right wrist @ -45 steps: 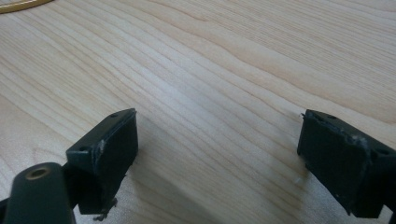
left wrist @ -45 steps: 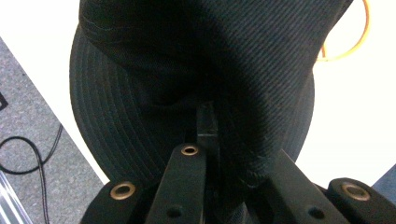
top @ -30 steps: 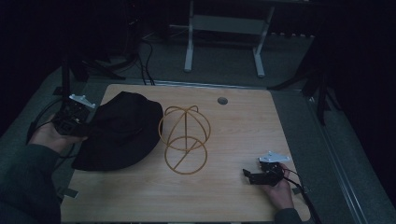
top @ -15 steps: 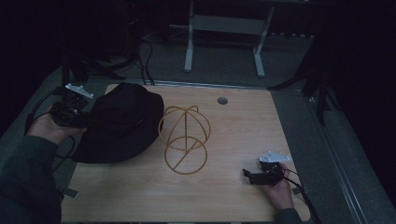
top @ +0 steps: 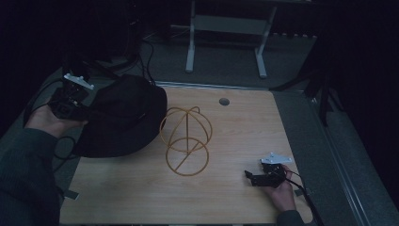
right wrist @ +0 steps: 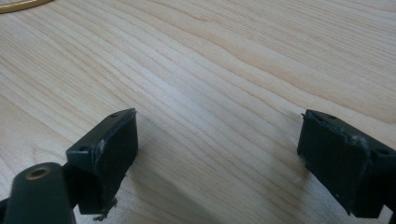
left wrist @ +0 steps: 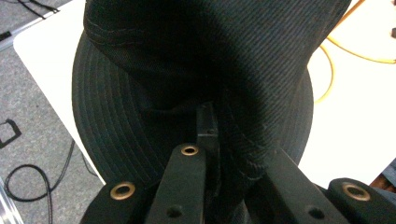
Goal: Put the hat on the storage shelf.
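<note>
Left tongs (top: 82, 110) pinch the brim of a black hat (top: 124, 115), lifting it at the desk's (top: 244, 132) left edge beside a wire stand (top: 187, 141). Soft, light cloth sags, so the brim offers the best hold. Right tongs (right wrist: 217, 154) rest released.

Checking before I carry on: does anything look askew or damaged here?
The right gripper pads look chipped and frayed at their edges. Otherwise fine: the left gripper pinches the black hat, and the wire stand sits upright.
</note>
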